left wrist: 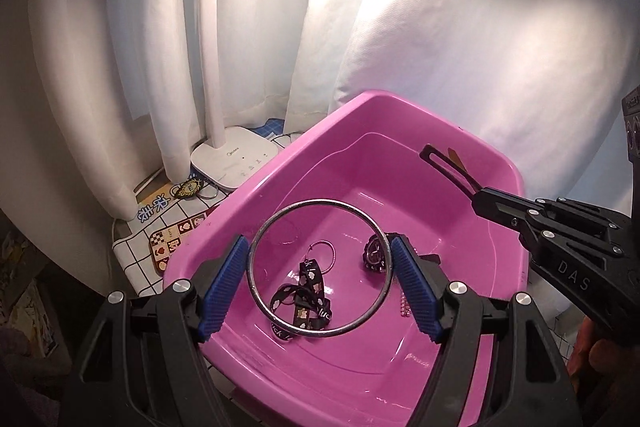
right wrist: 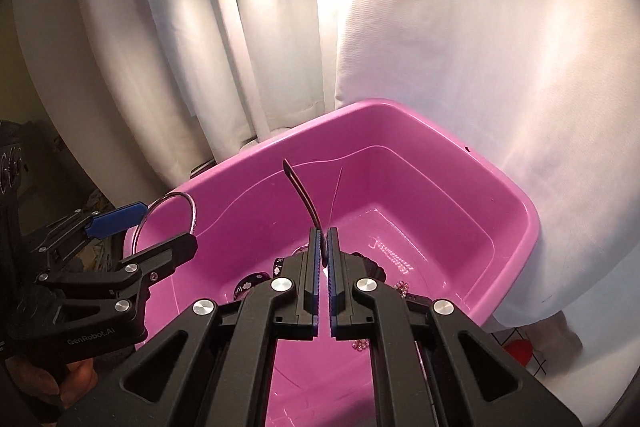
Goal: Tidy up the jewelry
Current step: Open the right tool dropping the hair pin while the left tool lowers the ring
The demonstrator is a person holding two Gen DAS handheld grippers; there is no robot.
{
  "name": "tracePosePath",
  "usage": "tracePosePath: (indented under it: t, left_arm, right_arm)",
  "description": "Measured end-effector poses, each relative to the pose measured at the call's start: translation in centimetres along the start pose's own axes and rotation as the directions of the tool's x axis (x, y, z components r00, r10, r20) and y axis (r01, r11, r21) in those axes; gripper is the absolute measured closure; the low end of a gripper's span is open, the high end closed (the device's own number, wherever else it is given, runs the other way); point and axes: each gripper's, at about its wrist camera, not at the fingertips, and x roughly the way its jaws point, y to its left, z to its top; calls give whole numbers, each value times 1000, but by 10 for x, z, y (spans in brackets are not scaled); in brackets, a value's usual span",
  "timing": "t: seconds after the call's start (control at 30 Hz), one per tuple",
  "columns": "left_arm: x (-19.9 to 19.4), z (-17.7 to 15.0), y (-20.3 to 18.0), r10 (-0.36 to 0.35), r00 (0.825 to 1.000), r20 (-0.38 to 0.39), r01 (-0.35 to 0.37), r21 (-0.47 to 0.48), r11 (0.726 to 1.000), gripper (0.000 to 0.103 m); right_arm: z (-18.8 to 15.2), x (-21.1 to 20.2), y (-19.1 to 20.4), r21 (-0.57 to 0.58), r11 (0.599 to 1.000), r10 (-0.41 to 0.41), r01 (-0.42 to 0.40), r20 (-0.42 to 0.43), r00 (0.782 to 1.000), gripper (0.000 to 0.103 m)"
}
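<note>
A pink tub [left wrist: 400, 107] holds jewelry: a black printed ribbon [left wrist: 308, 293], a thin pink ring [left wrist: 326, 257], a black watch [left wrist: 374, 253] and pink beads [left wrist: 404, 305]. My left gripper [left wrist: 320, 279] is shut on a large silver bangle [left wrist: 276, 223] and holds it over the tub; it also shows in the right wrist view [right wrist: 192, 211]. My right gripper [right wrist: 325, 247] is shut on a dark thin strap [right wrist: 298, 187], which sticks up over the tub and shows in the left wrist view [left wrist: 444, 165].
A white lamp base [left wrist: 236, 157] stands left of the tub on a checked cloth [left wrist: 132, 247], with a small charm and rings [left wrist: 196, 189] beside it. White curtains [left wrist: 480, 47] hang close behind.
</note>
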Motion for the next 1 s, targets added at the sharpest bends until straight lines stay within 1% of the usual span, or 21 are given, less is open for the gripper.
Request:
tracePosePath:
  t: [0.2, 0.33, 0.47, 0.63, 0.8, 0.83, 0.87, 0.9, 0.93, 1.0]
  left_arm:
    - [28, 3, 16, 15, 995, -95, -17, -23, 1000, 32]
    - [41, 1, 20, 59, 987, -152, -62, -12, 998, 32]
    - [52, -1, 25, 62, 977, -205, -66, -14, 998, 32]
    - [62, -2, 24, 68, 968, -241, -69, 2, 998, 32]
    - [67, -3, 23, 76, 964, -255, -75, 16, 997, 31]
    - [67, -3, 22, 75, 964, -256, -73, 18, 997, 31]
    - [67, -3, 22, 74, 963, -257, -71, 21, 997, 30]
    - [68, -3, 21, 74, 963, -261, -69, 26, 997, 29]
    - [68, -3, 21, 75, 962, -262, -70, 27, 997, 26]
    - [67, -3, 21, 77, 963, -257, -73, 25, 997, 25]
  right_arm:
    - [9, 38, -6, 14, 1000, 4, -2, -112, 994, 99]
    - [10, 61, -19, 57, 998, 0, 12, -197, 980, 99]
    - [10, 76, -31, 96, 995, -10, 36, -252, 968, 99]
    - [7, 90, -38, 126, 991, -9, 49, -295, 955, 99]
    - [8, 96, -43, 151, 987, -12, 60, -298, 954, 99]
    - [9, 96, -45, 153, 986, -17, 65, -296, 955, 90]
    - [10, 95, -46, 153, 985, -26, 74, -292, 956, 67]
    - [10, 94, -47, 153, 985, -33, 79, -282, 959, 56]
    - [11, 93, -47, 152, 985, -35, 78, -271, 962, 51]
    - [12, 92, -46, 144, 986, -44, 85, -267, 963, 51]
